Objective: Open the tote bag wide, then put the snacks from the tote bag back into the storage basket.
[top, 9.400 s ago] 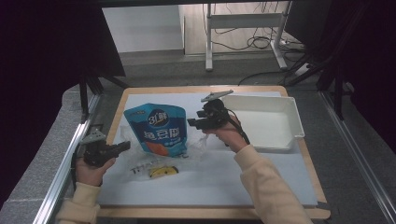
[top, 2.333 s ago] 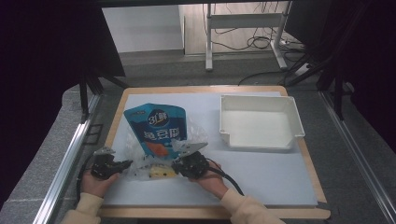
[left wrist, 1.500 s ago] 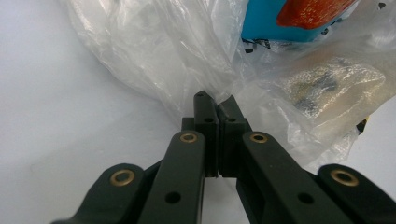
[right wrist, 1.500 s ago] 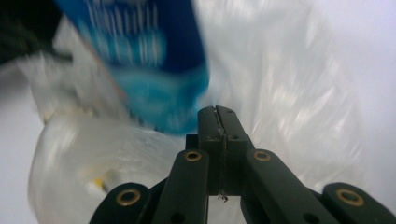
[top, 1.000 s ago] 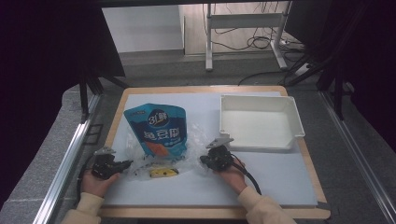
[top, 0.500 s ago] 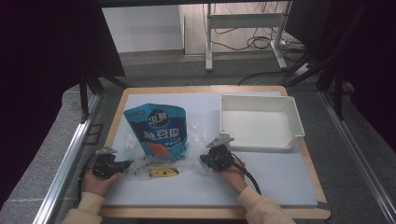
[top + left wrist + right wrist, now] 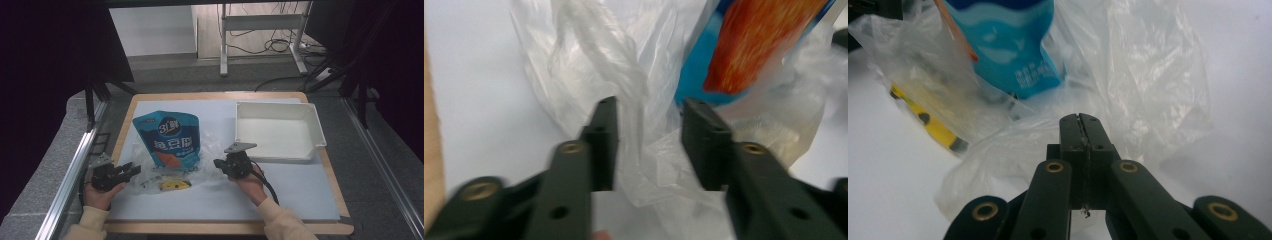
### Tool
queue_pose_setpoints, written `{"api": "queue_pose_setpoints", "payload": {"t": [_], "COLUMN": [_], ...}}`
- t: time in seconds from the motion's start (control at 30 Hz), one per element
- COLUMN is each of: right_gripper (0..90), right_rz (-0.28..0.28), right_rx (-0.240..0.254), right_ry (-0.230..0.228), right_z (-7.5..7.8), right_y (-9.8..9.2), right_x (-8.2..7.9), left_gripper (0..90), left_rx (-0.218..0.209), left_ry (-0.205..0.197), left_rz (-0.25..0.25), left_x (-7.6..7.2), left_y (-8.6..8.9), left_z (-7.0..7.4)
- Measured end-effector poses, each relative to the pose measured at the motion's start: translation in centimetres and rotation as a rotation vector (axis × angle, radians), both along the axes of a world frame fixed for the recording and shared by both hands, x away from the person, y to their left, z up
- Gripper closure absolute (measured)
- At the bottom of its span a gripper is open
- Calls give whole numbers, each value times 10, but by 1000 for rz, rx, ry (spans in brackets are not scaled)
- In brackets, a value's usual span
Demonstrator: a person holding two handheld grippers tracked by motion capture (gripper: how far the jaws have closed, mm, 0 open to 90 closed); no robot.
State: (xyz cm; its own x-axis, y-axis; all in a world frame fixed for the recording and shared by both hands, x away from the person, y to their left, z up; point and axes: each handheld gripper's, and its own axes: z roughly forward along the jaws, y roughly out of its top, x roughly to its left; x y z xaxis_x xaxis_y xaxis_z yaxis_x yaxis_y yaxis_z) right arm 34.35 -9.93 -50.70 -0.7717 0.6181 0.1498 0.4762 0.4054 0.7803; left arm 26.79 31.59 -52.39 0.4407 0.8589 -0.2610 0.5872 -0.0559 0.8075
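left gripper view: left gripper (image 7: pixel 649 145) fingers (image 7: pixel 604 135) have just been opening; a fold of the clear plastic bag (image 7: pixel 634 100) stands loose between them, pads off it.
right gripper view: right gripper (image 7: pixel 1081 122) fingers pressed together, pinching the bag's near edge (image 7: pixel 1048 135).
bag's place: on the desk (image 7: pixel 300 200), spread between both hands, blue pouch (image 7: pixel 170 142) and yellow item (image 7: pixel 175 184) inside.
key relation: bag's long axis runs hand to hand; the film lies straight ahead of the left fingers, so a re-grip likely needs only a closing.
nearer hand: right, already holding.
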Motion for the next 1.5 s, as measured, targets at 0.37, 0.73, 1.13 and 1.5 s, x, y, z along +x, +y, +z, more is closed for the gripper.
{"api": "queue_pose_setpoints", "payload": {"t": [0.37,0.73,1.13,1.5], "right_gripper": [885,822,454,427], "right_rz": [21,30,44,39], "right_rx": [75,155,151,180], "right_ry": [-54,-120,-175,-194], "right_z": [23,57,72,85], "right_y": [-1,-15,-9,-12], "right_x": [-3,-6,-10,-10], "left_gripper": [192,195,211,213], "left_rx": [-29,-17,-4,8], "left_ry": [-84,-98,-103,-88], "left_rz": [26,6,-2,-17], "left_x": [-6,-15,-24,-26], "left_y": [5,-1,-3,-8], "left_z": [31,49,55,55]}}
